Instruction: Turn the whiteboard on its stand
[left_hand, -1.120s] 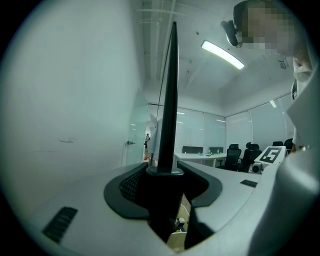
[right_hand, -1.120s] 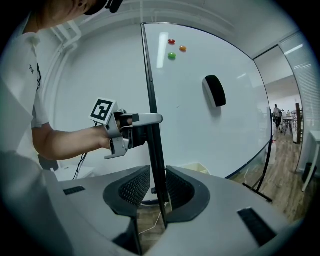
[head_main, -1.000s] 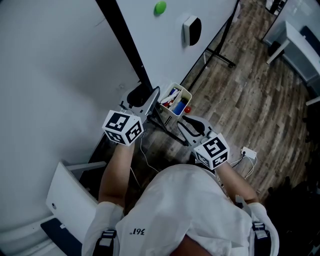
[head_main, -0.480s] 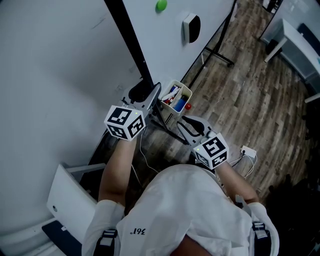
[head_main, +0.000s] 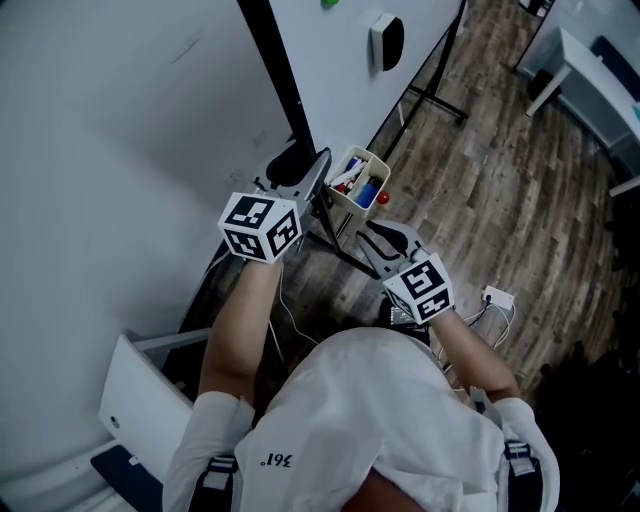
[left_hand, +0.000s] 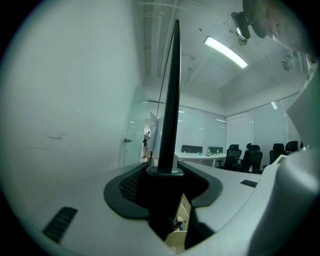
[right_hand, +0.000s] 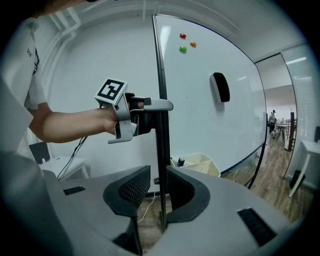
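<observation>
As left tool (left_hand: 169, 175) clamps whiteboard (head_main: 330, 70), right tool (right_hand: 158, 187) gapes.

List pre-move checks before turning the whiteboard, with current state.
1. Left tongs clamped on frame edge: ok.
2. Right tongs clamped on the same edge: not ok; jaws open, the edge only stands between them.
3. Left tongs above right tongs on that edge: ok.
4. Marker tray clear of the swing: cannot tell; it sits right beside both tongs.
5. Eraser secure on the board face: cannot tell.
</observation>
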